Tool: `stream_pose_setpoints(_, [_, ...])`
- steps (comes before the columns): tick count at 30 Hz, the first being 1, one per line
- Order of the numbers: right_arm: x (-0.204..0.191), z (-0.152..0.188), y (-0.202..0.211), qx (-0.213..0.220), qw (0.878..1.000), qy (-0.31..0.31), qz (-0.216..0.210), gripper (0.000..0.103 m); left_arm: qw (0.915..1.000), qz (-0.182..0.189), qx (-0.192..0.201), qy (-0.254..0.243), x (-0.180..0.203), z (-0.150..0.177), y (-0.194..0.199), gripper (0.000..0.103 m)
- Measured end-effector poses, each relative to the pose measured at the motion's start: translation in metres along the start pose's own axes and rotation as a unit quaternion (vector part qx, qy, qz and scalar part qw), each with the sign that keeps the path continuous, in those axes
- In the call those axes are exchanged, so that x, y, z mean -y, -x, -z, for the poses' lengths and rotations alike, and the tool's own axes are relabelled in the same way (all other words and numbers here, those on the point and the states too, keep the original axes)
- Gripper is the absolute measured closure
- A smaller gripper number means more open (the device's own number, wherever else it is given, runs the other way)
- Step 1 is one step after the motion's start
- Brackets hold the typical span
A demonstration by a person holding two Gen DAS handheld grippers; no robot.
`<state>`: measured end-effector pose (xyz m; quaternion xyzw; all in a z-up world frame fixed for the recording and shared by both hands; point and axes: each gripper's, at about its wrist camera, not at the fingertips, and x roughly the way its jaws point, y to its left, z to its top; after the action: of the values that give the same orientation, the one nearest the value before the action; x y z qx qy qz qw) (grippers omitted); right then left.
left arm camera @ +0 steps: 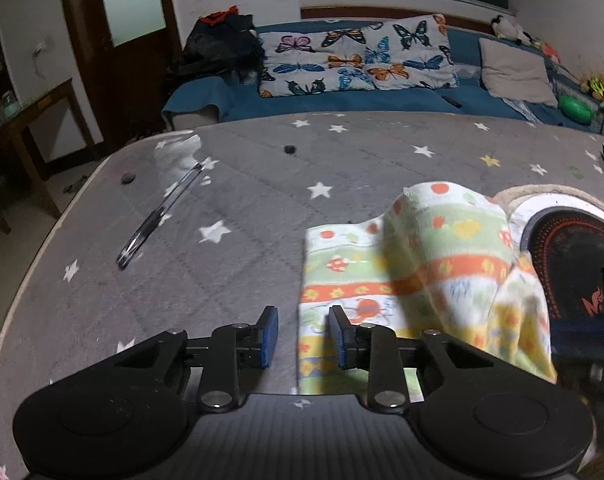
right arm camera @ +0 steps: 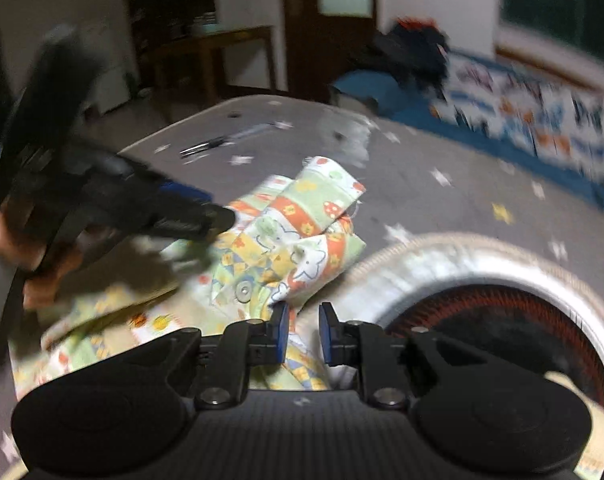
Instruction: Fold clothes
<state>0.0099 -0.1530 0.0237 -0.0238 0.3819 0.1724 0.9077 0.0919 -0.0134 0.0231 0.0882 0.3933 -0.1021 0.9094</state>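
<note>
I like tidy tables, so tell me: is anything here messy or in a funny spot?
Yes. The patterned garment lies crumpled, not flat, and one edge droops over the round dark mat. A clear pen also lies loose on the starry tablecloth, odd for folding clothes.

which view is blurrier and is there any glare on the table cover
Right wrist view: heavy motion blur smears the butterfly cushions, the left gripper and the patterned garment. Left wrist view: mostly sharp, slight blur on the garment's raised fold, a white glare patch on the star-print cover near the pen; fisheye bends the table edge in both.
</note>
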Motion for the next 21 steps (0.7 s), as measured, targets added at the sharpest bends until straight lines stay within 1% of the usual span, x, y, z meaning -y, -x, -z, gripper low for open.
stream_pose_setpoints(3, [-0.021,0.003,0.004,0.014,0.999,0.032,-0.001,0.087,0.9998,0.004,-0.001,0.017,-0.01,0.003,0.001,0.07])
stream_pose_setpoints(6, [-0.04,0.007,0.007,0.028,0.998,0.061,-0.003,0.086,0.9995,0.014,0.0,0.03,-0.016,0.005,0.004,0.07])
stream_pose_setpoints(8, [-0.035,0.006,0.011,0.028,0.999,0.029,-0.015,0.086,0.9993,0.016,0.003,0.034,-0.019,0.006,0.006,0.07])
stream_pose_setpoints(10, [-0.029,0.007,0.02,0.034,0.999,0.01,-0.016,0.081,0.999,0.021,0.008,0.037,-0.022,0.006,0.011,0.07])
stream_pose_setpoints(11, [-0.025,0.009,0.024,0.034,0.999,-0.001,-0.021,0.075,0.9988,0.025,0.01,0.041,-0.023,0.005,0.012,0.07])
stream_pose_setpoints(12, [-0.02,0.01,0.027,0.033,0.999,-0.012,-0.026,0.065,0.9985,0.029,0.012,0.045,-0.024,0.005,0.014,0.071])
stream_pose_setpoints(13, [-0.016,0.011,0.031,0.032,0.999,-0.023,-0.031,0.06,0.9981,0.034,0.014,0.049,-0.025,0.004,0.017,0.071])
stream_pose_setpoints(14, [-0.013,0.012,0.031,0.025,0.998,-0.033,-0.043,0.057,0.9976,0.041,0.016,0.053,-0.025,0.002,0.02,0.071])
stream_pose_setpoints(16, [-0.01,0.013,0.03,0.015,0.998,-0.042,-0.053,0.057,0.996,0.058,0.028,0.062,-0.025,0.0,0.03,0.071])
stream_pose_setpoints(19, [-0.019,0.014,0.028,0.019,0.999,-0.02,-0.036,0.059,0.9923,0.093,0.047,0.067,-0.018,-0.005,0.049,0.071])
stream_pose_setpoints(21, [-0.027,0.015,0.026,0.026,0.999,0.0,-0.021,0.065,0.9914,0.109,0.053,0.05,-0.006,-0.007,0.06,0.071])
